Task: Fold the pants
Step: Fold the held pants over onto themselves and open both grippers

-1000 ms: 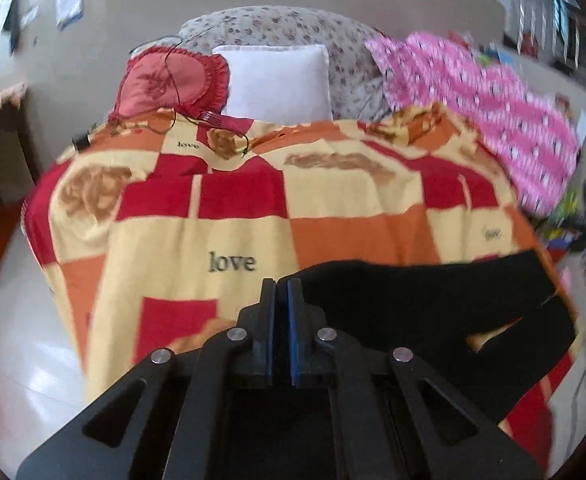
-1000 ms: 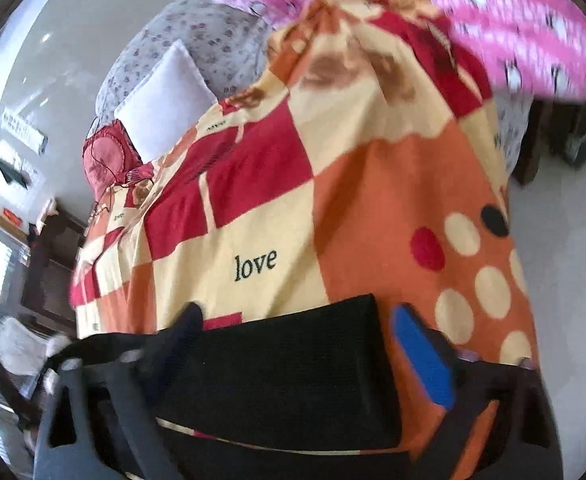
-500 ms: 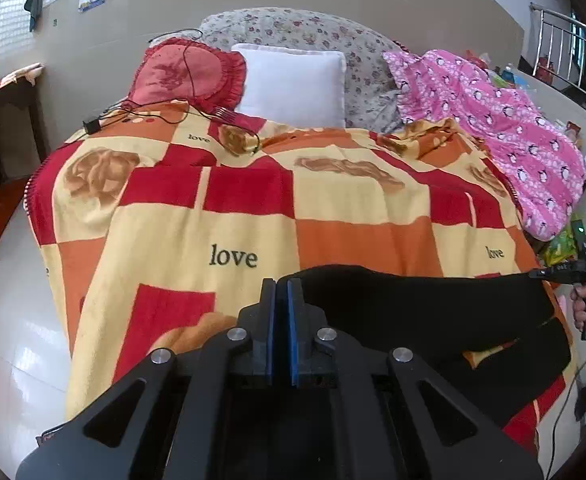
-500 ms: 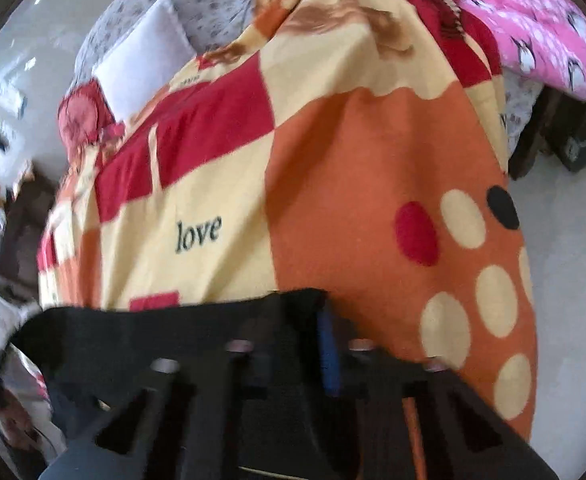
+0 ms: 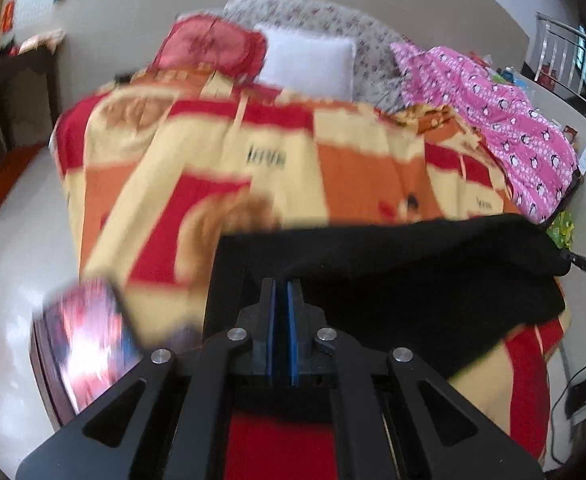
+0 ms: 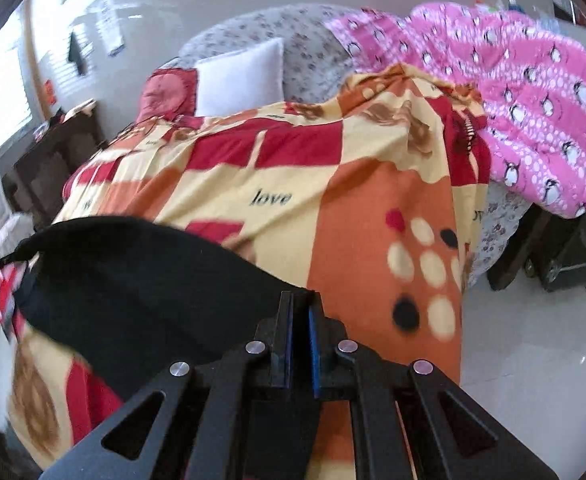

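Above the near end of the bed [image 6: 365,216], with its red, orange and cream checked cover, black pants [image 5: 413,272] hang stretched between two handheld tools, lifted off the cover where a second ago they lay lower on it. The left tongs [image 5: 280,292] are pinched together on one end of the fabric, and the right tongs [image 6: 299,308], wide apart a second ago, are now clamped on the other end. With both ends gripped and raised, the pants seem ready to be carried over and folded.
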A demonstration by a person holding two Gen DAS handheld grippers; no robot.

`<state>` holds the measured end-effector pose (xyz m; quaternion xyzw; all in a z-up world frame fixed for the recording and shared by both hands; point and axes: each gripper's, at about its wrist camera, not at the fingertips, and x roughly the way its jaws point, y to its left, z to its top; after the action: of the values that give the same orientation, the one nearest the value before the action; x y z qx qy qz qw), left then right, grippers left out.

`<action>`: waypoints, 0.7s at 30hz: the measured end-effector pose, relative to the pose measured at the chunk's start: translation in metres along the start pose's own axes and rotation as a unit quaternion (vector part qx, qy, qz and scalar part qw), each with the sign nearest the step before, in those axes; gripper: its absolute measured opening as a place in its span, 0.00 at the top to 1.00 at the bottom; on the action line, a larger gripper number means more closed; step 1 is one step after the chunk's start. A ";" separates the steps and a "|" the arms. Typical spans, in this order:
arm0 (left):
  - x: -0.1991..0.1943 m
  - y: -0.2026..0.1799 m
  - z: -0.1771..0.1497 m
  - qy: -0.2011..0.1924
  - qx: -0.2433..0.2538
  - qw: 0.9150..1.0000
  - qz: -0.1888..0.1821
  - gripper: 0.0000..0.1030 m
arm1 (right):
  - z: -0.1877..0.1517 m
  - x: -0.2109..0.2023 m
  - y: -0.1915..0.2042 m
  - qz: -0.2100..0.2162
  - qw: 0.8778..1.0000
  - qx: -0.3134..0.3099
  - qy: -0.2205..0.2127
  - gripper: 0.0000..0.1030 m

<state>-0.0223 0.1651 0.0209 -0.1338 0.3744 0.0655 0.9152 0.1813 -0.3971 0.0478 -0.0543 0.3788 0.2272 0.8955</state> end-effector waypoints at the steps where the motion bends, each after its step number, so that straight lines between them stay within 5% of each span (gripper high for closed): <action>1: 0.000 0.005 -0.011 0.008 -0.008 1.000 0.000 0.97 | -0.013 -0.007 0.004 0.001 1.000 -0.007 -0.002 0.95; 4: -0.006 0.018 -0.034 0.023 -0.051 0.998 -0.004 0.96 | -0.049 -0.016 0.013 -0.003 1.000 -0.020 -0.004 0.88; 6: -0.015 0.024 -0.042 0.018 -0.087 0.996 -0.014 0.89 | -0.068 -0.021 0.017 -0.026 0.999 -0.022 -0.007 0.66; 9: -0.031 0.024 -0.048 0.006 -0.131 0.990 -0.049 0.69 | -0.084 -0.039 0.021 -0.047 0.998 0.000 -0.039 0.46; 11: -0.034 0.020 -0.049 0.004 -0.167 0.981 -0.095 0.53 | -0.086 -0.051 0.021 -0.043 0.997 0.028 -0.064 0.46; 13: -0.026 0.014 -0.044 0.014 -0.200 0.969 -0.143 0.49 | -0.085 -0.061 0.021 -0.024 0.994 0.059 -0.086 0.46; 17: 0.004 0.009 -0.036 0.039 -0.253 0.953 -0.162 0.48 | -0.079 -0.071 0.029 0.000 0.990 0.089 -0.113 0.44; 21: 0.033 0.018 -0.040 0.050 -0.331 0.923 -0.189 0.48 | -0.075 -0.070 0.044 0.020 0.989 0.088 -0.117 0.44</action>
<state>-0.0292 0.1708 -0.0329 -0.5007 0.3448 0.0052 0.7940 0.0701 -0.4032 0.0473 0.0596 0.2912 0.2159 0.9301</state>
